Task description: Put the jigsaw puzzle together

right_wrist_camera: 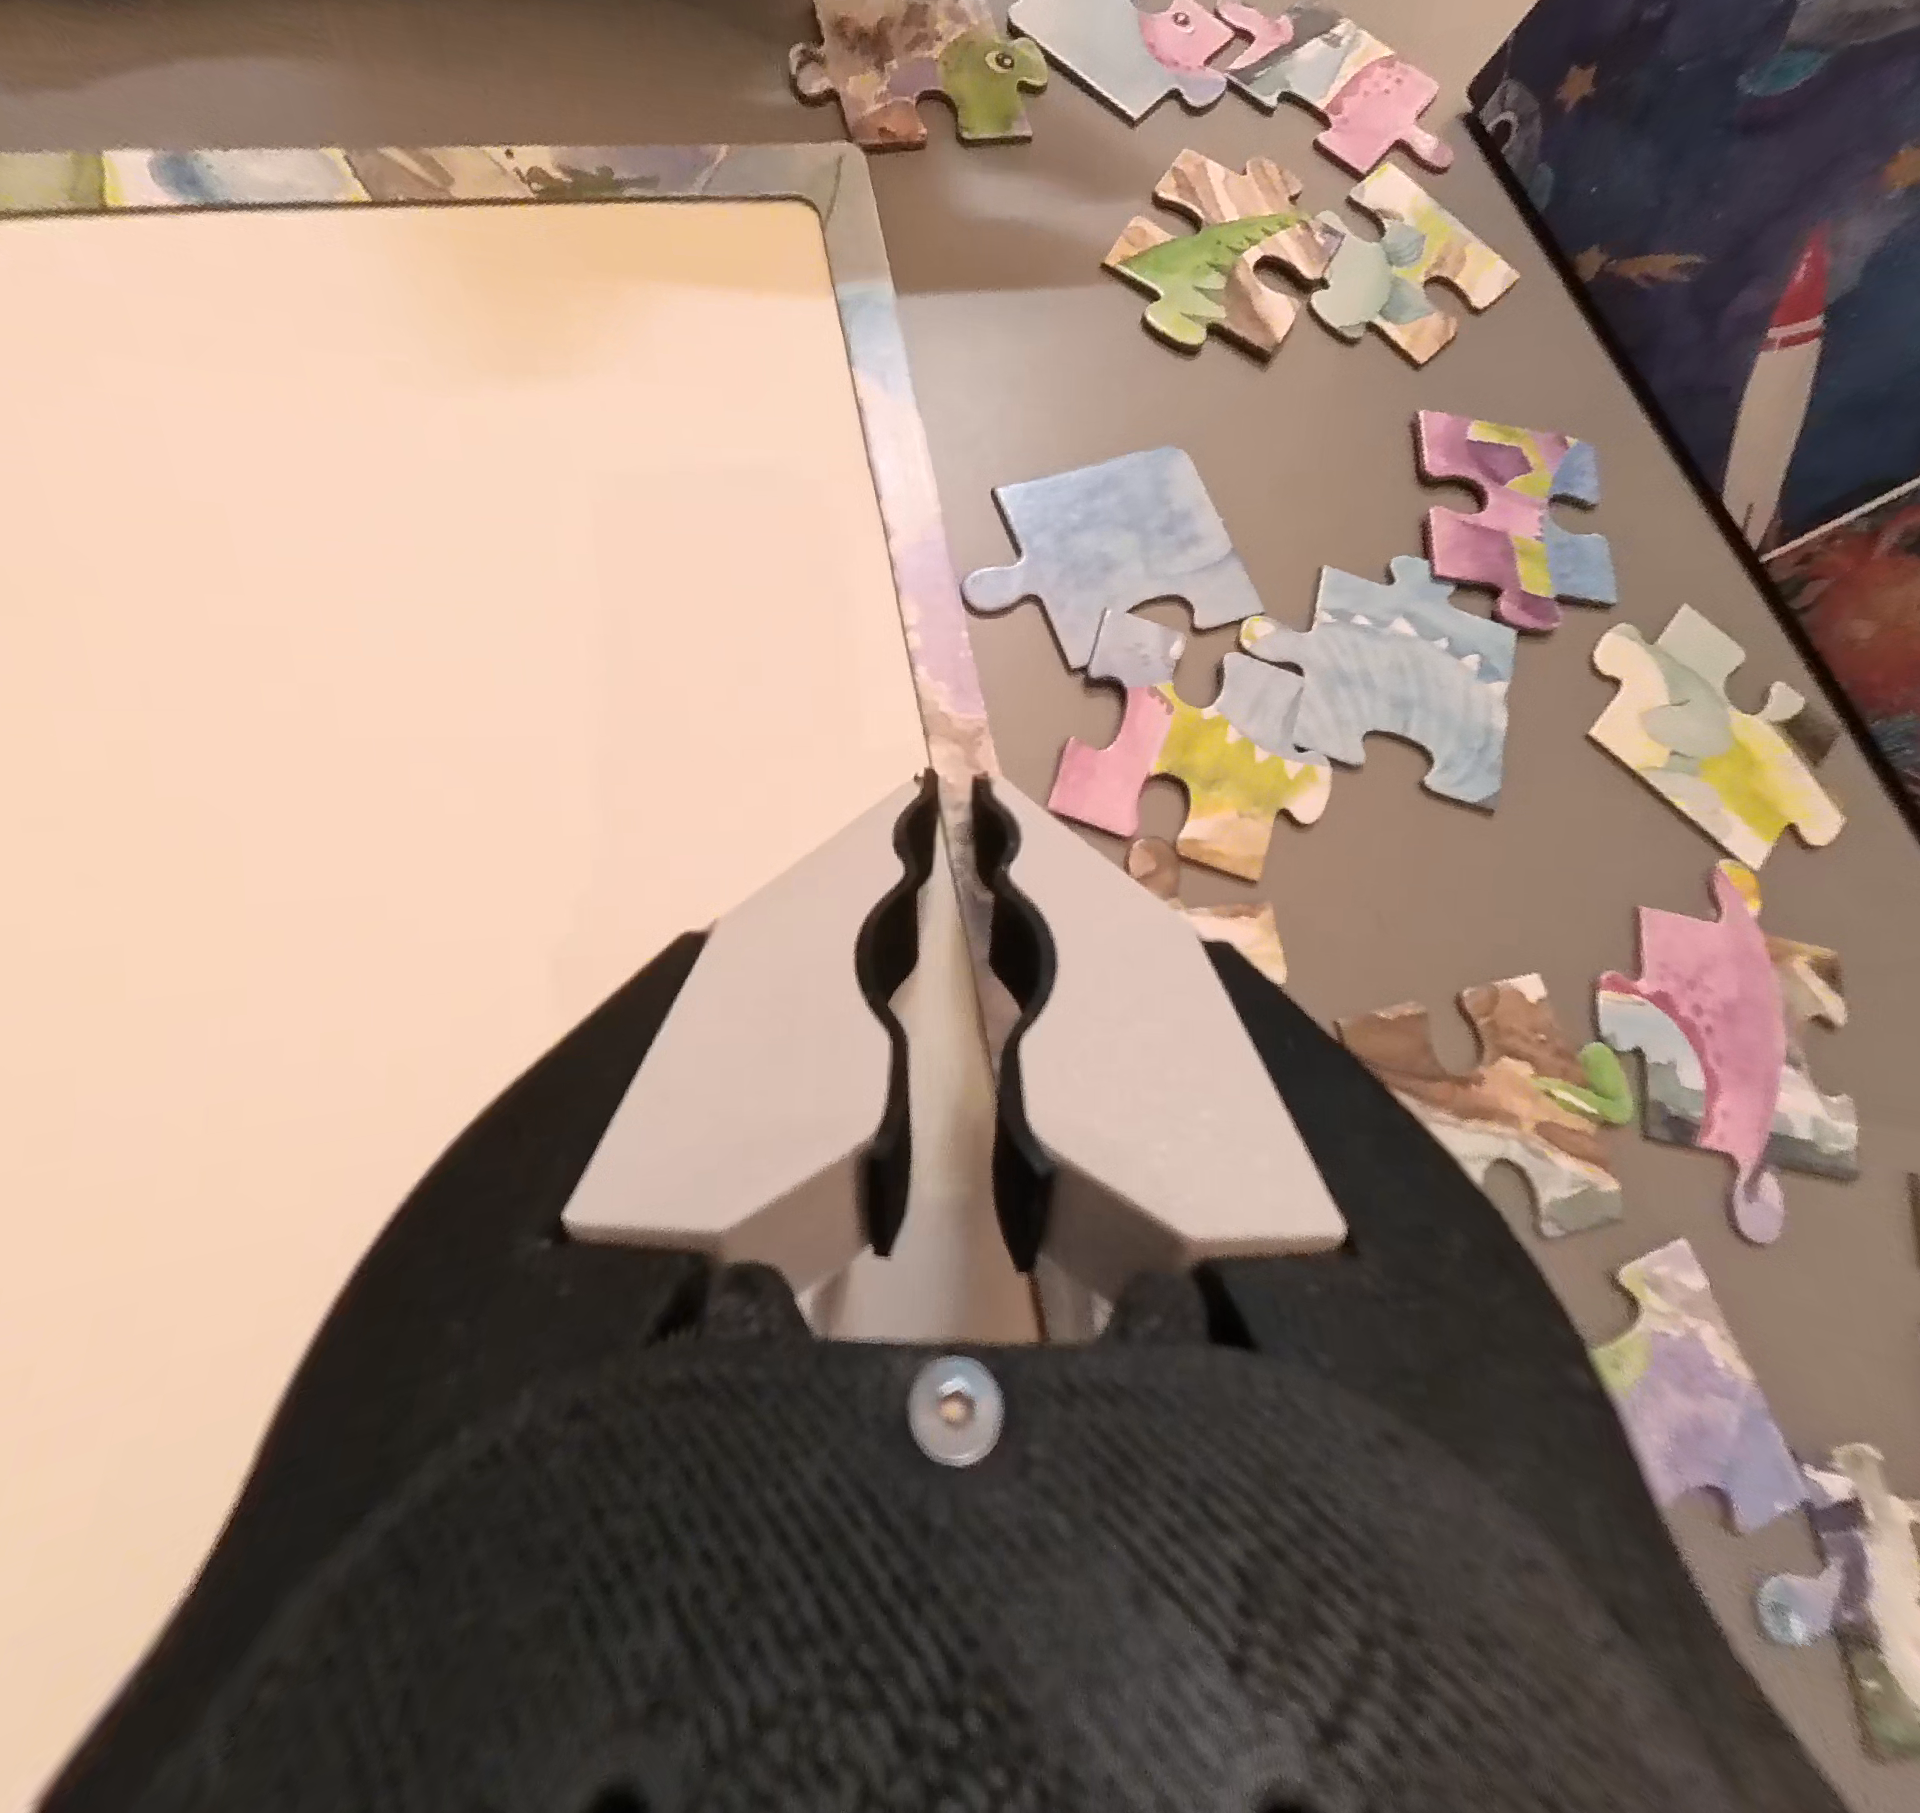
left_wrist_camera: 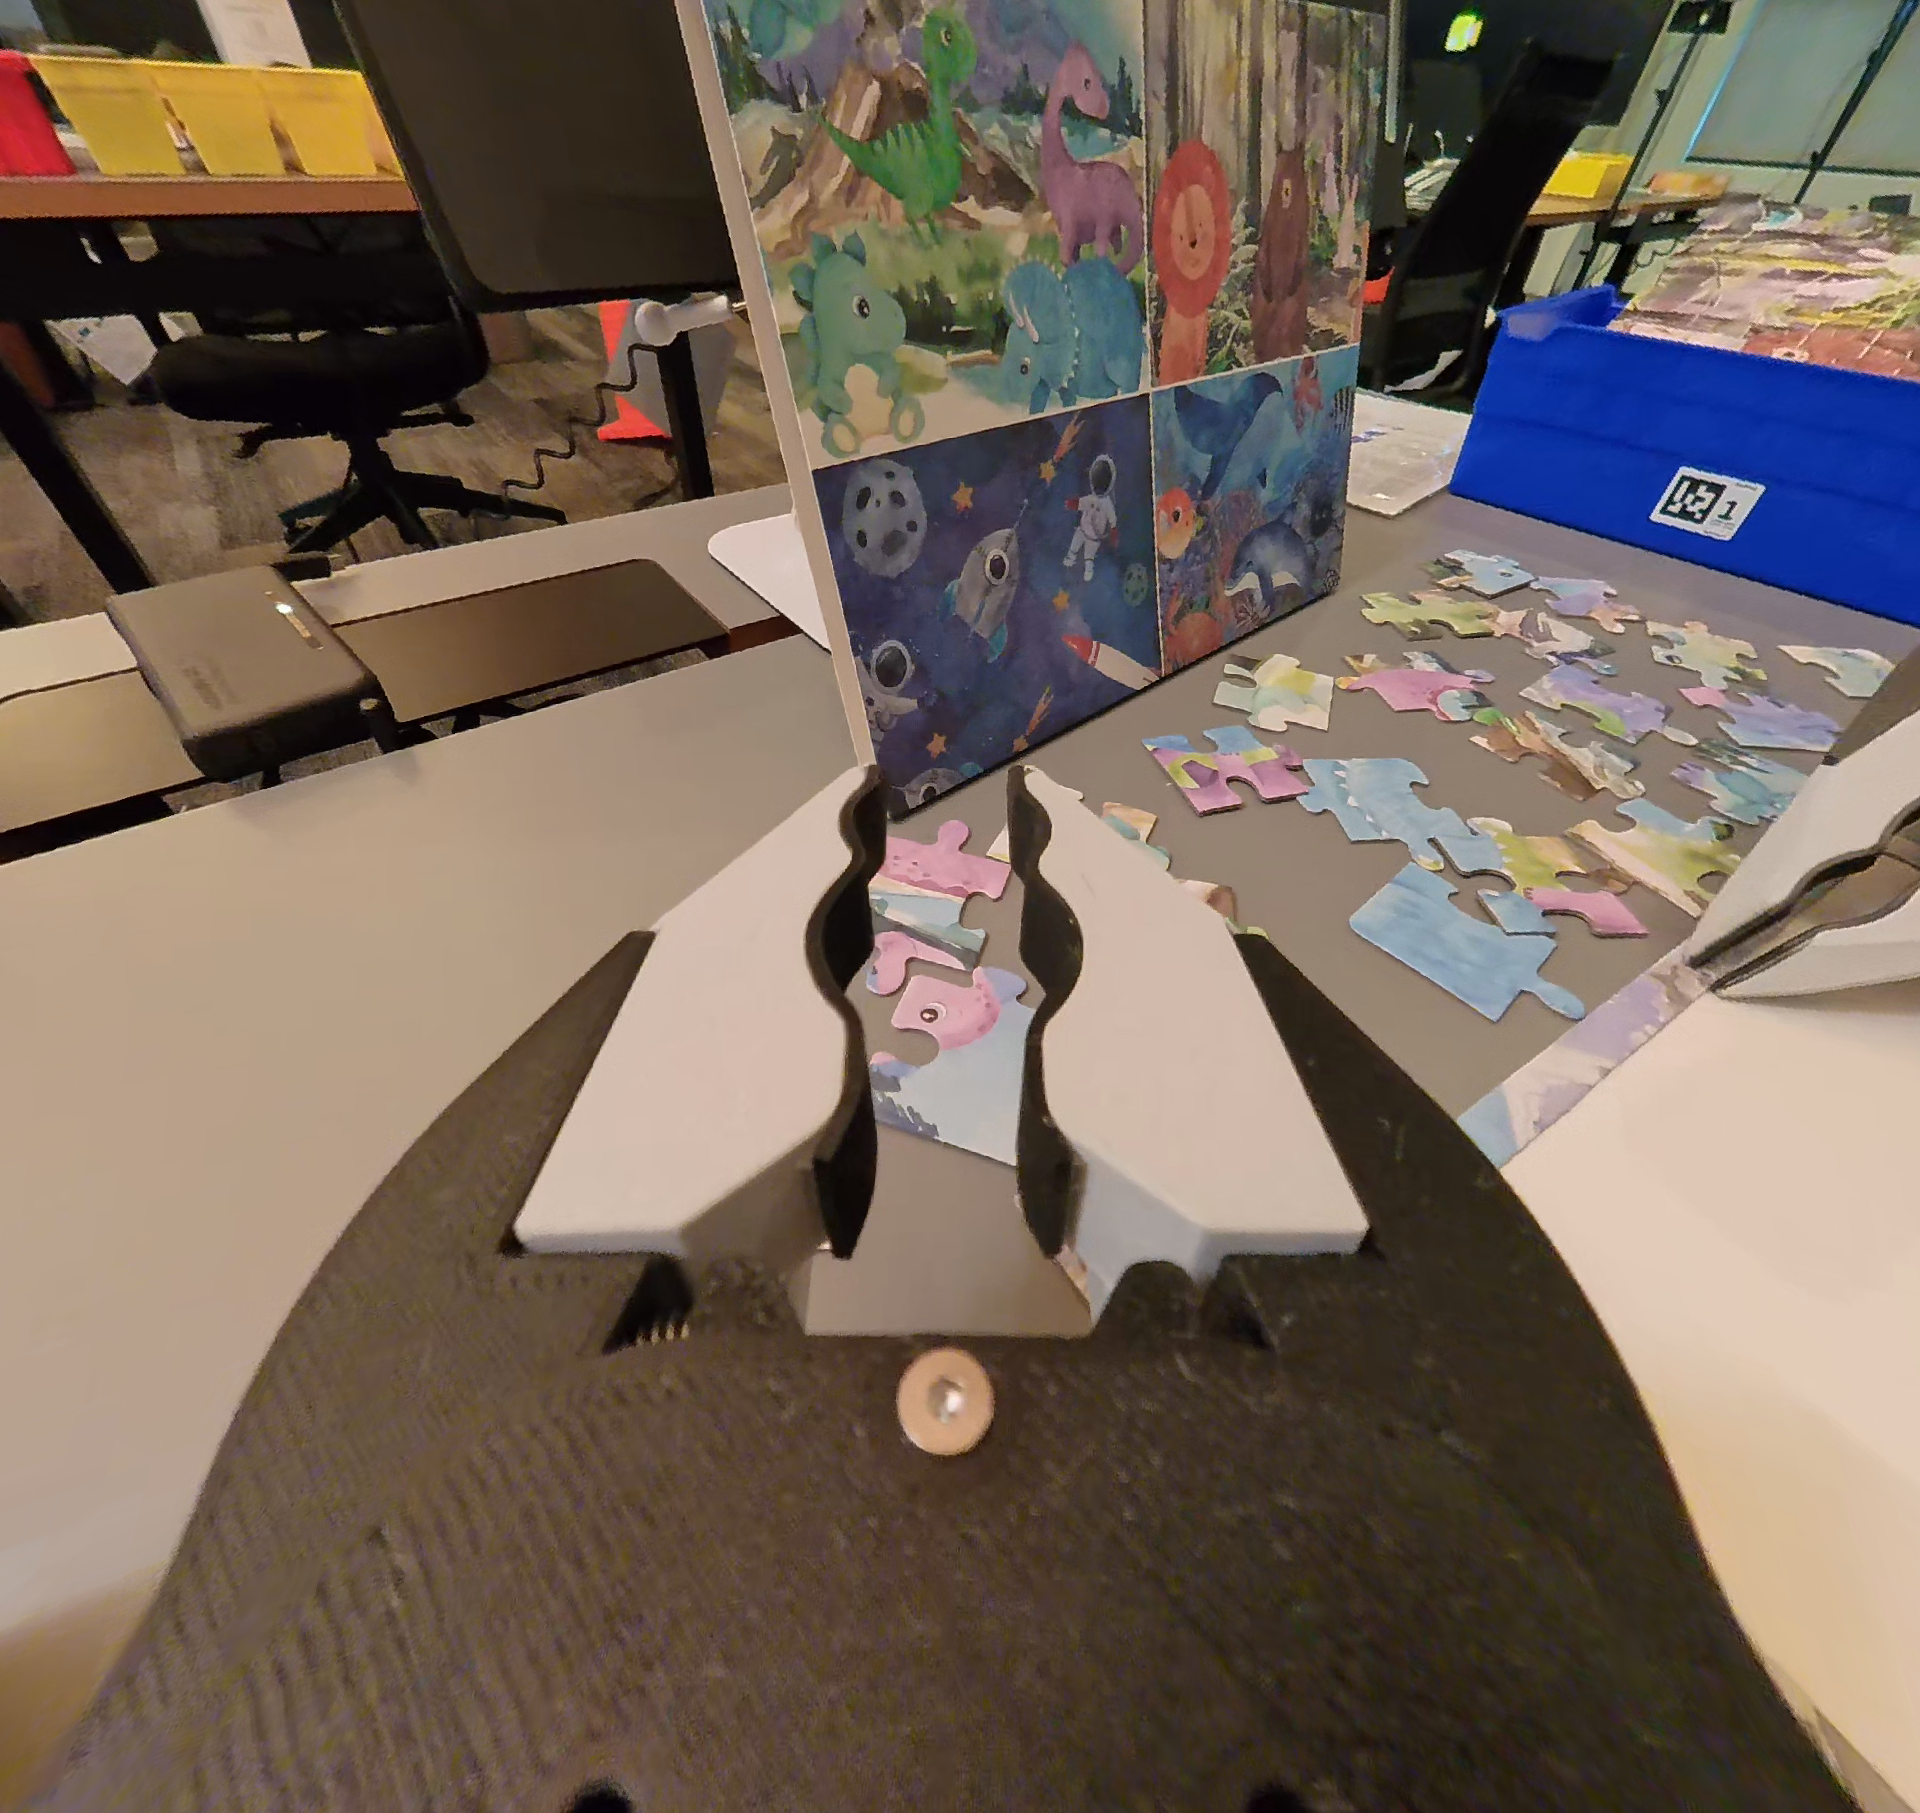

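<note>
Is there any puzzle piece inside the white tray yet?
No, the white tray is bare inside its printed border, and the puzzle pieces all lie loose on the grey table beside it.

Each hand-held gripper, the left [left_wrist_camera: 940,787] and the right [right_wrist_camera: 951,781], has a black, coarsely ribbed printed body; two pale grey wedge-shaped fingers [left_wrist_camera: 727,1036] lined with wavy black pads [left_wrist_camera: 844,942]; one silver screw [left_wrist_camera: 943,1400] sits centred below the fingers.
</note>
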